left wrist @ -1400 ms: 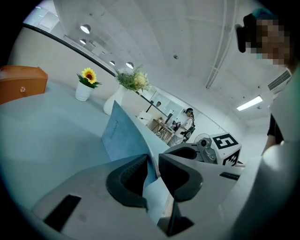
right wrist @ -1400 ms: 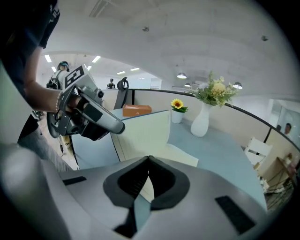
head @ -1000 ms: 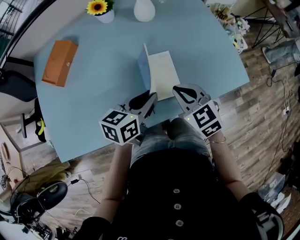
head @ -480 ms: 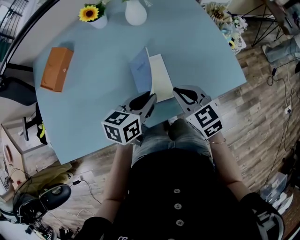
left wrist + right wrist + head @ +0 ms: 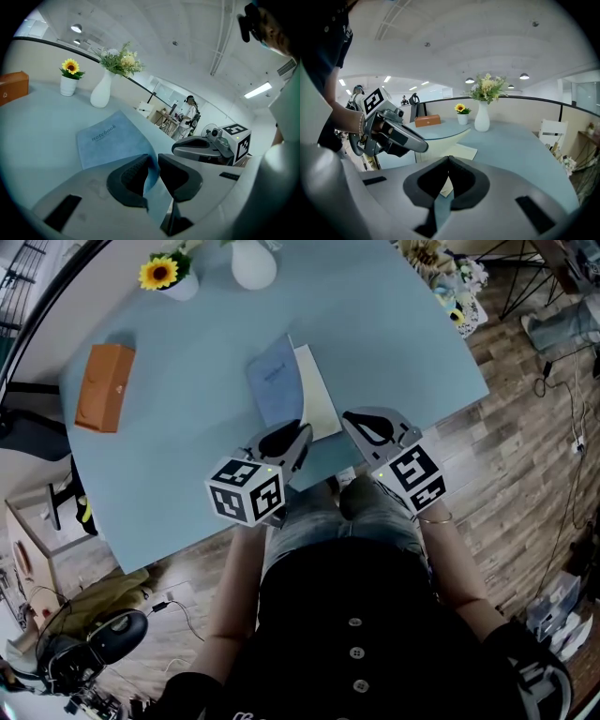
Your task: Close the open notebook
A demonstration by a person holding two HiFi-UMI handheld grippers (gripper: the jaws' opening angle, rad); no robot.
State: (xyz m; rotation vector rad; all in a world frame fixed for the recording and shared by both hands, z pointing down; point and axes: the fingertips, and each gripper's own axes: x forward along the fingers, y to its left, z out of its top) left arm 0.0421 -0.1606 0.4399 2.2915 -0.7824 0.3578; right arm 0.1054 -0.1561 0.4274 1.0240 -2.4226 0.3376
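Note:
The notebook lies near the table's front edge. Its blue cover [image 5: 272, 388] is lifted, with the white pages [image 5: 317, 404] bare to its right. My left gripper [image 5: 284, 441] is shut on the cover's near corner. In the left gripper view the cover [image 5: 112, 140], printed "notebook", runs between the two pads of that gripper [image 5: 153, 169], whose jaws have just been closing on it. My right gripper [image 5: 372, 427] hangs shut and empty just right of the pages. In the right gripper view its tips [image 5: 449, 160] meet, and the raised cover [image 5: 443, 138] arches over the page [image 5: 461, 151].
An orange box [image 5: 103, 388] lies at the table's left. A potted sunflower [image 5: 161, 276] and a white vase [image 5: 253, 266] stand at the back. The blue table [image 5: 187, 456] ends just in front of the grippers, and wooden floor with cables surrounds it. A white chair [image 5: 551, 133] stands at the far right.
The blue cover, almost edge-on before, has tipped so its broad outer face shows from above. Both grippers have shifted slightly; the left still holds the cover.

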